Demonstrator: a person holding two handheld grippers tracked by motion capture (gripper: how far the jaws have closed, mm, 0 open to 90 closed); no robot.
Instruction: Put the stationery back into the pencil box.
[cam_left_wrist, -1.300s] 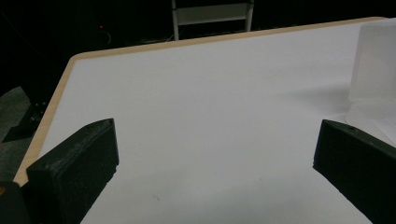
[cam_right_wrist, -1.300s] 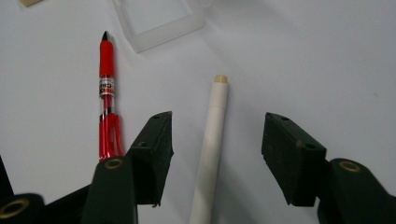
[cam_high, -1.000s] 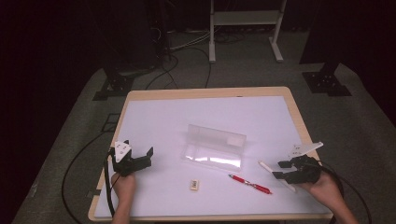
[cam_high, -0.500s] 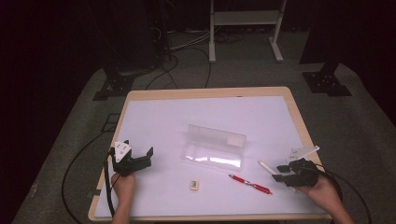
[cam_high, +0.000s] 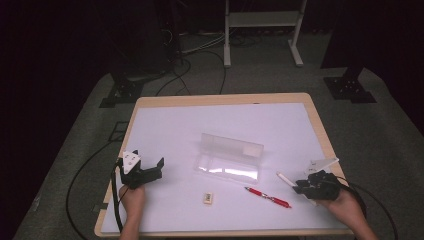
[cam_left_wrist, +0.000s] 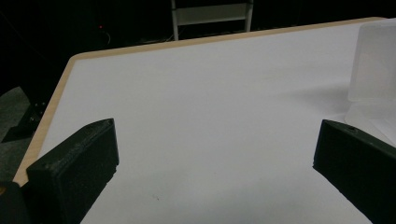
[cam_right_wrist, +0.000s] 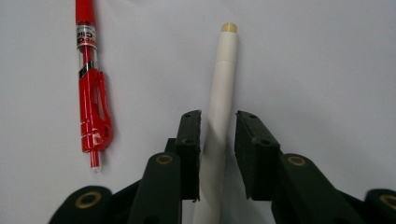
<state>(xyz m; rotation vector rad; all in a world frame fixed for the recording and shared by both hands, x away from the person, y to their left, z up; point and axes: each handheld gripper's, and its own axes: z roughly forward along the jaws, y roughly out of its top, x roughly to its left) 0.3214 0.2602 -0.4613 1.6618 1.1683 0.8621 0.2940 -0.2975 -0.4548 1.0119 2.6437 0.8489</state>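
The white pen (cam_right_wrist: 223, 88) lies on the table (cam_high: 220, 120) at the lower right of the high view, between the jaws of the right gripper (cam_right_wrist: 217, 154). The jaws have just been closing and stand narrow around it, with a thin gap on one side. A red pen (cam_right_wrist: 91, 88) lies just beside it. The left gripper (cam_left_wrist: 215, 154), at lower left, is wide and holds nothing. A clear box (cam_high: 230, 157) sits mid-table, an eraser (cam_high: 208, 198) below it.

Since the earlier pictures the right gripper (cam_right_wrist: 218, 126) has been closing its jaws around the white pen (cam_right_wrist: 220, 112) lying on the table, the wide gap narrowed until the pads stand just beside its barrel
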